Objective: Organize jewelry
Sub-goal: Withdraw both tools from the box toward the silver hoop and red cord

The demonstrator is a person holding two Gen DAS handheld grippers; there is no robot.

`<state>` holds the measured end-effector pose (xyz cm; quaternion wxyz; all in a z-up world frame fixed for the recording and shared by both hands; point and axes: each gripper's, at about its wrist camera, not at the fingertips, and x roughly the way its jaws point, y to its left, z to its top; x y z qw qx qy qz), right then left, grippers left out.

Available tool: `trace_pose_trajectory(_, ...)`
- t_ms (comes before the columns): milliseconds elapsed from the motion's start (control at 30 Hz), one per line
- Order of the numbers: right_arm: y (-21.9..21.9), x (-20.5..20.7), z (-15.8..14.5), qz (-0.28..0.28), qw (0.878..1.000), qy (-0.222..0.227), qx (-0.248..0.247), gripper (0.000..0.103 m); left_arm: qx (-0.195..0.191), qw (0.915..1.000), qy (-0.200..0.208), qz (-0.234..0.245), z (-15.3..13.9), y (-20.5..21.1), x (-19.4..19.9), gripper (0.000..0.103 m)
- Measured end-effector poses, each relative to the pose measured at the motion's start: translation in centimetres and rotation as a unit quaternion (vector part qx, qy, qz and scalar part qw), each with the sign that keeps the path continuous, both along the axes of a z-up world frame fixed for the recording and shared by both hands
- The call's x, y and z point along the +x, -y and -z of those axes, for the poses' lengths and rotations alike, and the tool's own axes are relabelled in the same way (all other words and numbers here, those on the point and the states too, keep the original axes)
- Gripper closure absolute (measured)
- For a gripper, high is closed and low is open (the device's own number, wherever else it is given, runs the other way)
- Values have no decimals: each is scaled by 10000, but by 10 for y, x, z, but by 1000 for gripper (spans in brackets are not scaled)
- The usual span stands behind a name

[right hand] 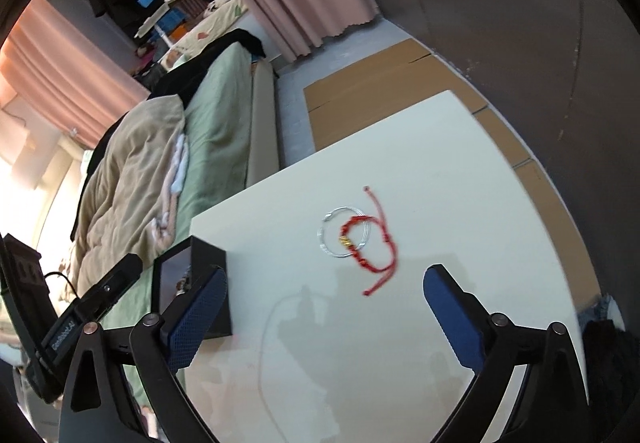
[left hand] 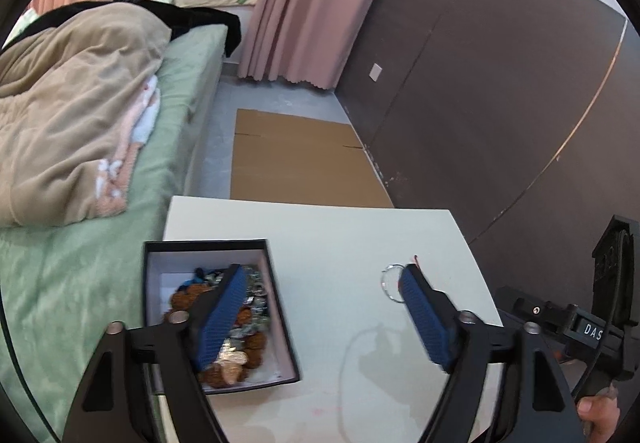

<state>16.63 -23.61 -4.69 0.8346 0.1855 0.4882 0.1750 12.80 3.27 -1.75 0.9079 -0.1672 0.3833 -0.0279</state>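
White rectangular worktop (right hand: 460, 171), smooth matt surface, standing beside a bed. On it, left side: black open-topped rectangular box w/ white lining (left hand: 280, 307), filled w/ mixed jewellery, brown beads and silvery pcs. Right of centre, well apart from box: thin silver wire bangle (right hand: 345, 232), lying flat. Red braided cord bracelet w/ small gold bead (right hand: 370, 245) lies across bangle, overlapping and touching it; loose cord ends trail on surface.

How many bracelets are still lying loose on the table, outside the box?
2: a silver bangle and a red cord bracelet overlapping it, mid-table, right of the black box. Others may hide behind the grippers.
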Motion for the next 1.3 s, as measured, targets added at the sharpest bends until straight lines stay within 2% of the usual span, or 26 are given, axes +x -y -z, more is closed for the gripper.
trace_pose_trajectory(33, 4, 1, 0, 28, 10000, -29, 29, 3, 34, 10000, 40, 16, 0, 6, 1, 10)
trace_pose_trajectory(100, 13, 2, -1, 112, 9998, -65, 120, 3, 125, 9999, 97, 69, -1, 18, 3, 7)
trace_pose_trajectory(600, 60, 12, -8, 364, 9993, -24, 32, 3, 361, 9984, -125, 422, 17, 66, 29, 7)
trace_pose_trajectory(867, 81, 22, -6, 240, 9997, -7, 100, 3, 517, 9959, -324, 662, 26, 86, 43, 8)
trace_pose_trajectory(1100, 95, 37, 8, 357, 9989, -209, 209, 3, 634, 9918, -645, 904, 44, 105, 60, 32)
trace_pose_trajectory(1233, 94, 40, 9, 335, 9988, -218, 291, 4, 716, 9888, -849, 1000, 55, 112, 66, 50)
trace_pose_trajectory(1300, 91, 42, 9, 304, 9989, -215, 267, 4, 758, 9882, -917, 969, 60, 113, 70, 54)
